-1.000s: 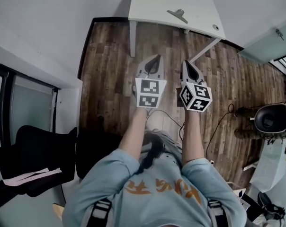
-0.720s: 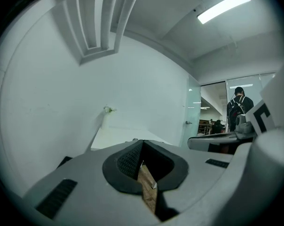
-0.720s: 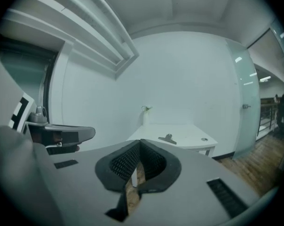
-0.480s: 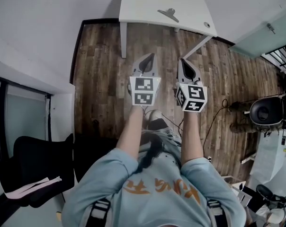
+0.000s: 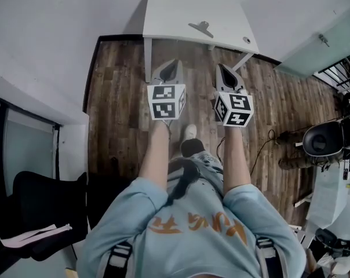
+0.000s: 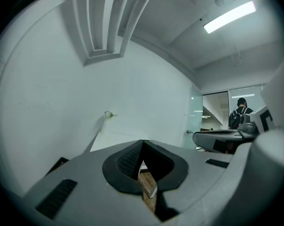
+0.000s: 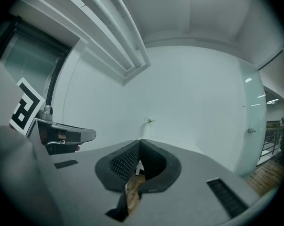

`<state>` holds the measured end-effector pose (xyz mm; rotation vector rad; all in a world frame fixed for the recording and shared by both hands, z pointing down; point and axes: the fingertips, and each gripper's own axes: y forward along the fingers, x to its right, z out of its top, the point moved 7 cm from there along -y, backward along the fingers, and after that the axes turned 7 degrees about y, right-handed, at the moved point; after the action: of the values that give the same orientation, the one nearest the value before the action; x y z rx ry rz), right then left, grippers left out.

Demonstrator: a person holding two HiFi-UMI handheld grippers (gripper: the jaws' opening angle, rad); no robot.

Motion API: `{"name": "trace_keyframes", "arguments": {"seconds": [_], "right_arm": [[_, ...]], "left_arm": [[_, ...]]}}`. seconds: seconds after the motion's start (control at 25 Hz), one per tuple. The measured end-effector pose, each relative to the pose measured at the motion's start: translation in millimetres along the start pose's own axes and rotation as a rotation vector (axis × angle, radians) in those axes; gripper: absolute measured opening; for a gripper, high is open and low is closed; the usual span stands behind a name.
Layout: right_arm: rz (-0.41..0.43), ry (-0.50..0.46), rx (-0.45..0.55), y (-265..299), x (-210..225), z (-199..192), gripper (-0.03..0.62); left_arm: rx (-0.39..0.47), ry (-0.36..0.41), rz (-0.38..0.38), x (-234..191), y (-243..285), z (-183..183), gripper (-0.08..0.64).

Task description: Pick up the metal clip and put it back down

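Both tongs are clenched on nothing: the left gripper and the right gripper hang side by side over the wooden floor, short of the white table. The metal clip lies on that table, a little right of its middle and nearer the front edge, untouched and well apart from either tool. To my eye the reach has barely started. The right gripper looks better lined up, so I'd step closer, spread its jaws before they get over the table's front edge, and come down onto the clip's raised handles, not its flat body. Counting: one clip, one table, two grippers, and one small round hole near the table's front right corner.
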<state>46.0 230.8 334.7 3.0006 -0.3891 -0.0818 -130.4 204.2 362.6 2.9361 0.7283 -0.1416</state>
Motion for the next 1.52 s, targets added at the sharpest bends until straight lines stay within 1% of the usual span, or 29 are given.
{"name": "trace_keyframes", "arguments": {"seconds": [0.08, 0.2, 0.32, 0.48, 0.6, 0.76, 0.88, 1.0, 1.08, 1.16, 1.24, 1.32, 1.4, 1.52], "right_arm": [[0.023, -0.004, 0.019, 9.4, -0.3, 9.2, 0.014], [0.040, 0.010, 0.051, 25.0, 10.3, 19.2, 0.014], [0.015, 0.063, 0.096, 40.7, 36.8, 22.9, 0.014], [-0.034, 0.147, 0.133, 73.4, 80.4, 14.7, 0.014], [-0.032, 0.171, 0.143, 104.3, 106.7, 14.0, 0.014], [-0.024, 0.160, 0.153, 145.8, 145.4, 19.2, 0.014], [-0.048, 0.110, 0.191, 175.6, 184.5, 30.7, 0.014], [-0.058, 0.066, 0.194, 213.0, 230.2, 47.3, 0.014], [-0.046, 0.052, 0.195, 239.7, 260.6, 56.5, 0.014], [-0.027, 0.063, 0.210, 268.2, 288.7, 61.6, 0.014], [0.000, 0.092, 0.203, 300.2, 311.1, 56.9, 0.014], [0.029, 0.127, 0.172, 332.3, 327.2, 45.6, 0.014], [0.068, 0.162, 0.151, 362.7, 337.1, 37.8, 0.014], [0.121, 0.231, 0.158, 400.8, 348.6, 32.5, 0.014]], "left_arm": [[0.008, -0.005, 0.019, -8.2, 3.3, 7.6, 0.017], [-0.004, 0.016, 0.055, -15.9, 14.6, 14.6, 0.017], [0.000, 0.041, 0.089, -24.1, 29.5, 18.5, 0.017], [0.016, 0.101, 0.163, -41.0, 63.5, 25.9, 0.017], [0.002, 0.095, 0.165, -46.6, 100.8, 31.1, 0.017], [-0.004, 0.095, 0.151, -40.3, 162.2, 33.5, 0.017], [-0.008, 0.094, 0.130, -37.6, 220.3, 34.7, 0.017], [-0.004, 0.067, 0.136, -34.7, 278.6, 37.1, 0.017], [0.027, 0.068, 0.146, -26.5, 314.2, 43.0, 0.017], [0.062, 0.096, 0.137, -16.8, 349.0, 51.3, 0.017], [0.081, 0.109, 0.098, -11.4, 380.5, 55.3, 0.017], [0.075, 0.095, 0.071, -13.2, 406.2, 55.0, 0.017], [0.051, 0.104, 0.105, -22.5, 427.0, 58.3, 0.017], [0.013, 0.145, 0.164, -37.9, 452.1, 70.3, 0.017]]}}
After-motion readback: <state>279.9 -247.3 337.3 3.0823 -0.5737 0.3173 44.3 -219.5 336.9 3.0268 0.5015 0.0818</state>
